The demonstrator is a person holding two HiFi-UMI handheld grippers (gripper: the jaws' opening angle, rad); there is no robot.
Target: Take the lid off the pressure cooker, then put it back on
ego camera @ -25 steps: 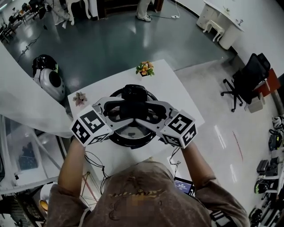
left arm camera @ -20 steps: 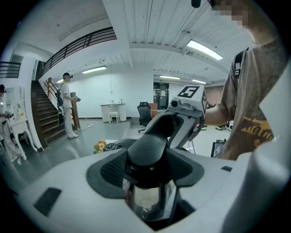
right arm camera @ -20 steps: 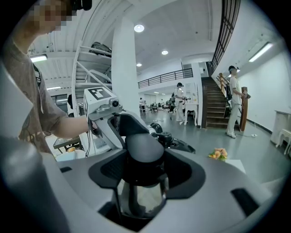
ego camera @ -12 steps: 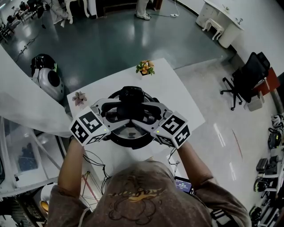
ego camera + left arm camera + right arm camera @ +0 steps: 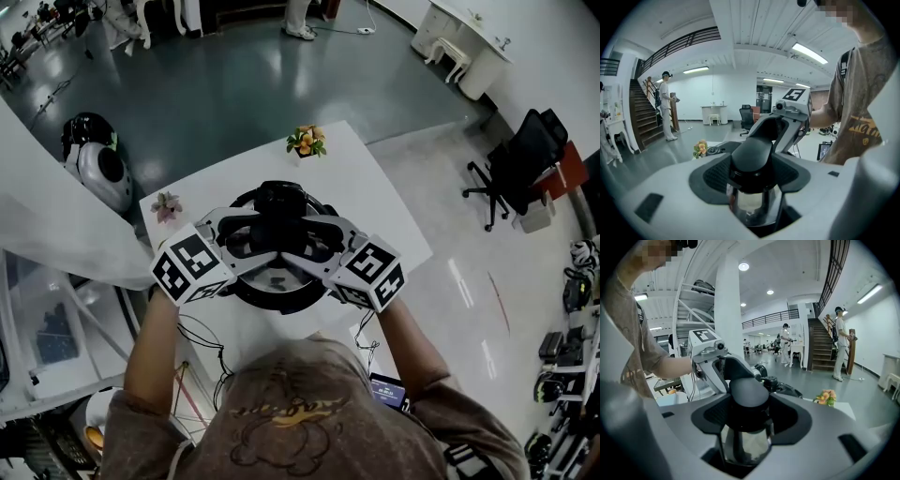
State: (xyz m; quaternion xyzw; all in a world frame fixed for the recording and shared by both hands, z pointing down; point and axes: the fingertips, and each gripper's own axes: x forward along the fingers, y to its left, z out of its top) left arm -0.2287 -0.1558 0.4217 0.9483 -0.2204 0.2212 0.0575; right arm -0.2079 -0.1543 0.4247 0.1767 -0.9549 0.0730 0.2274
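Lid knob [image 5: 752,157], pinched by left hand-held gripper [image 5: 751,180] and right hand-held gripper [image 5: 749,418]: keep level, move both together, straight vertically.

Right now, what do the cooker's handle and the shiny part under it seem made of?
The handle looks like black plastic, matte with a soft sheen. The shiny part is likely polished steel: it mirrors its surroundings.

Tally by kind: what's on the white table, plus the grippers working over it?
Pressure cooker: 1
Flower ornaments: 2, orange and pink
Grippers: 2, left gripper and right gripper, both shut on the lid knob
Total: 5
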